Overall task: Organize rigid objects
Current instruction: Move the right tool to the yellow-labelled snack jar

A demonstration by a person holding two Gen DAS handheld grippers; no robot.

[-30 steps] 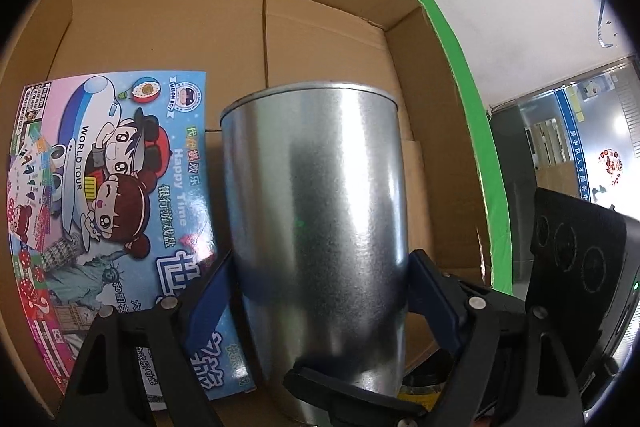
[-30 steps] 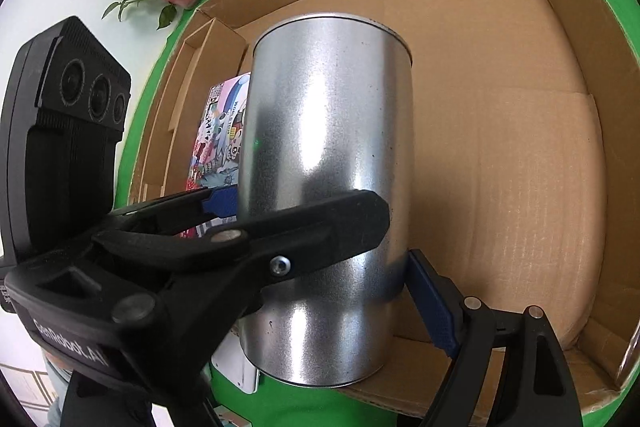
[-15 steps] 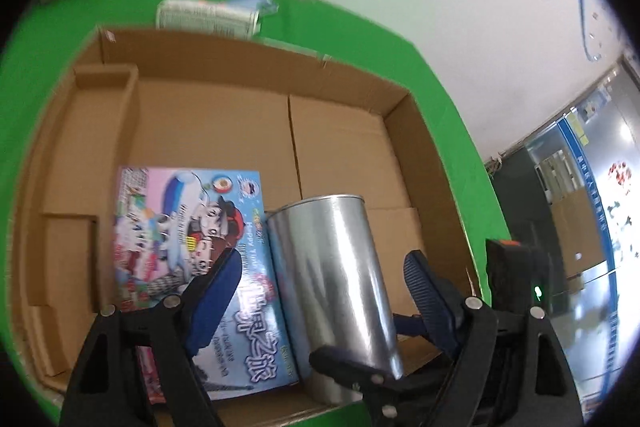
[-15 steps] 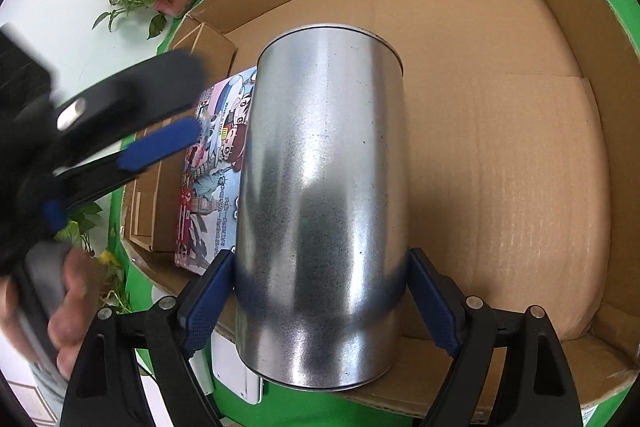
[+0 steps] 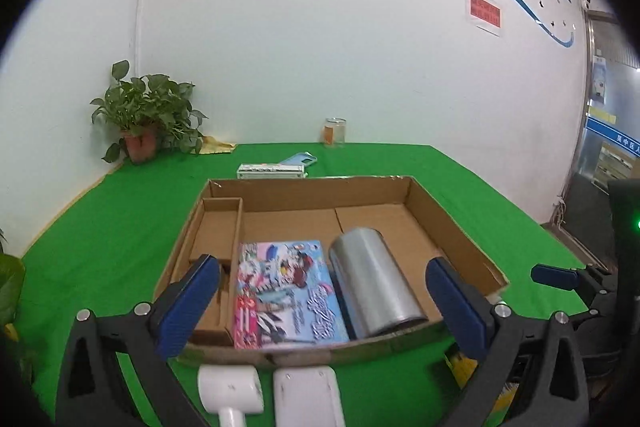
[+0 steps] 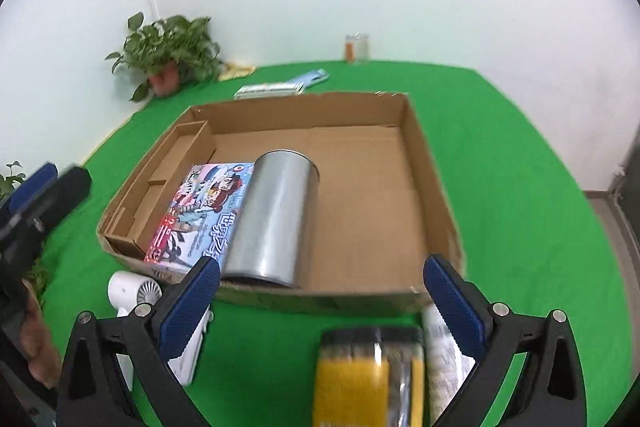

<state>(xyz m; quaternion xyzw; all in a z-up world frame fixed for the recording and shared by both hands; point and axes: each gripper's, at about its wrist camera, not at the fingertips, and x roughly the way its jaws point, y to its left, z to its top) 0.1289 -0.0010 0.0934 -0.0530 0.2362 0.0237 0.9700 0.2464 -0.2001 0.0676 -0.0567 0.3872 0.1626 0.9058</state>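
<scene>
With both claws spread empty, the yellow jar lies lengthwise at bottom centre beneath the right gripper, nearer than the left gripper

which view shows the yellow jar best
The right wrist view: the yellow jar lies near its bottom centre, most of it visible though blurred. The left wrist view shows only a yellow sliver behind a gripper finger.

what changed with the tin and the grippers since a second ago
Both grippers let go of the tin and pulled back and up; the left gripper and right gripper have just been opening and now hold nothing. The tin still lies in the box beside the game box.
</scene>
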